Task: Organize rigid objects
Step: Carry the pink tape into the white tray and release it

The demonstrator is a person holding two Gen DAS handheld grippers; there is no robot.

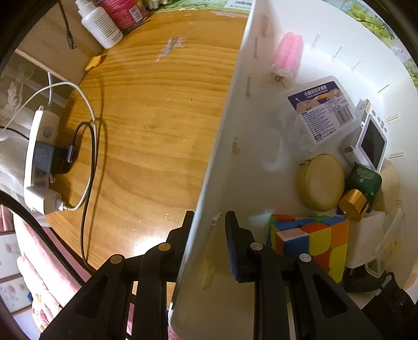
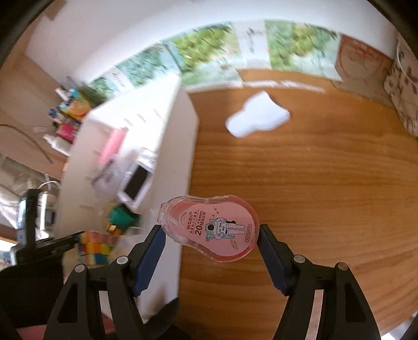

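Observation:
My left gripper (image 1: 209,225) is shut on the near wall of the white storage box (image 1: 222,125), one finger outside and one inside. The box holds a pink hair roller (image 1: 287,52), a floss pick case (image 1: 321,109), a small white screen device (image 1: 371,143), a round yellow tin (image 1: 322,181), a green bottle with a gold cap (image 1: 361,188) and a multicoloured cube (image 1: 311,240). My right gripper (image 2: 211,235) is shut on a pink correction tape (image 2: 211,227), held above the wooden table beside the box's (image 2: 167,162) right wall.
A power strip (image 1: 39,162) with chargers and cables lies at the table's left edge. A white bottle (image 1: 100,23) and a red can stand at the back left. A white paper scrap (image 2: 257,115) lies on the table (image 2: 313,196) right of the box.

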